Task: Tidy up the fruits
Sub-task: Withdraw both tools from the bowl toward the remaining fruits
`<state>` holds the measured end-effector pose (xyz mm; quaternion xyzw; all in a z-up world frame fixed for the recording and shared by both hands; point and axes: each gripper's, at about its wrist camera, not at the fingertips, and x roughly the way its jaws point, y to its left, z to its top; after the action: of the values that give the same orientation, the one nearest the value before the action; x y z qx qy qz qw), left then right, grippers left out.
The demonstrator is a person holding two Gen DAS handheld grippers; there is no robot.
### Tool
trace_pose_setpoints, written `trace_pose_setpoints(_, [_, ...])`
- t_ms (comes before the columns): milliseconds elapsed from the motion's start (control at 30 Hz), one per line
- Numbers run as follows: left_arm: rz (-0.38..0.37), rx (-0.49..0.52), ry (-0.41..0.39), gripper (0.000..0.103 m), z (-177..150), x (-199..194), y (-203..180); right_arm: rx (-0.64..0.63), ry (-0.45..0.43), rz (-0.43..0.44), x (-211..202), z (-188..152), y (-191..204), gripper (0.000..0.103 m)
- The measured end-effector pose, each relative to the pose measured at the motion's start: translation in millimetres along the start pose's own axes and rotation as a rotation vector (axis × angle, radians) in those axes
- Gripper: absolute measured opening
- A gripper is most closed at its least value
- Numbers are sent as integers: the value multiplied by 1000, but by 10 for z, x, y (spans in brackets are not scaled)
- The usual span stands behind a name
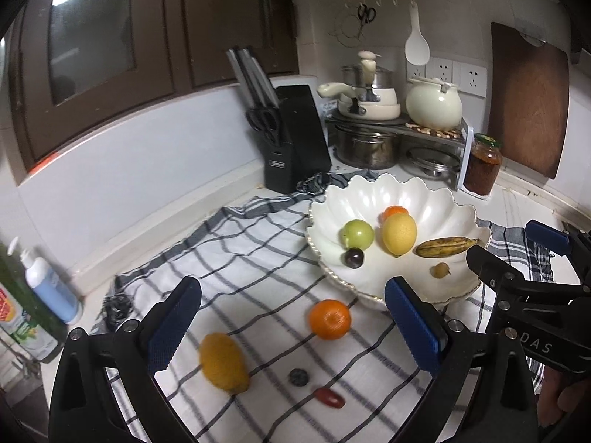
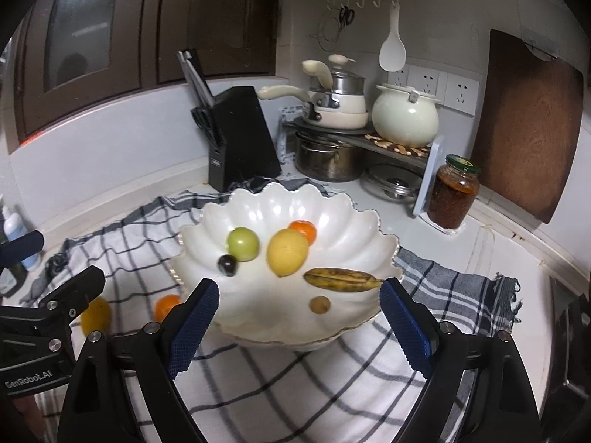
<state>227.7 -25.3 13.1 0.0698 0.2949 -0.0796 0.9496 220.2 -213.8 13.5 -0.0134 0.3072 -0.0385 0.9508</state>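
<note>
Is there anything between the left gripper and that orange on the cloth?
Nothing visible. The left gripper is open, and the orange lies on the checked cloth just ahead of its fingers. The mango lies off to the left.

Black angled knife block [image 1: 295,136] at back of counter, grey handles and black scissors [image 1: 266,122] slotted in. Beside it metal rack carrying cream ceramic pot [image 2: 405,115] and stacked cream saucepans [image 2: 338,109]; steel stockpot [image 1: 365,149] underneath. Green-lidded glass jar of reddish paste [image 2: 453,192] (contents unclear) near brown wooden cutting board [image 1: 528,105] leaning on wall. White plastic rice paddle [image 2: 392,46] hanging from hook. Checked grey-and-white cloth [image 1: 258,258] spread over counter.
</note>
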Motion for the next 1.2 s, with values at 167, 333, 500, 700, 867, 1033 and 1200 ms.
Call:
trace_pose_setpoints(167, [24, -16, -6, 103, -89, -170, 145, -3, -13, 17, -143, -39, 141, 90])
trace_pose_setpoints(333, [42, -30, -2, 103, -207, -281, 240, 0, -15, 28, -239, -117, 260, 90])
trace_pose_setpoints(500, [58, -40, 18, 103, -364, -313, 317, -13, -8, 29, -265, -209, 352, 90])
trace_pose_setpoints(700, [81, -65, 58, 103, -605, -286, 446, -43, 9, 50, -220, -345, 529, 90])
trace_pose_setpoints(867, [99, -94, 93, 103, -819, -263, 606, -87, 28, 88, -125, -487, 745, 90])
trace_pose_setpoints(1033, [142, -101, 99, 103, -979, -256, 726, -133, 57, 128, -9, -634, 973, 89])
trace_pose_setpoints(1200, [162, -121, 130, 103, -1104, -162, 829, -150, 92, 149, 99, -740, 1106, 86])
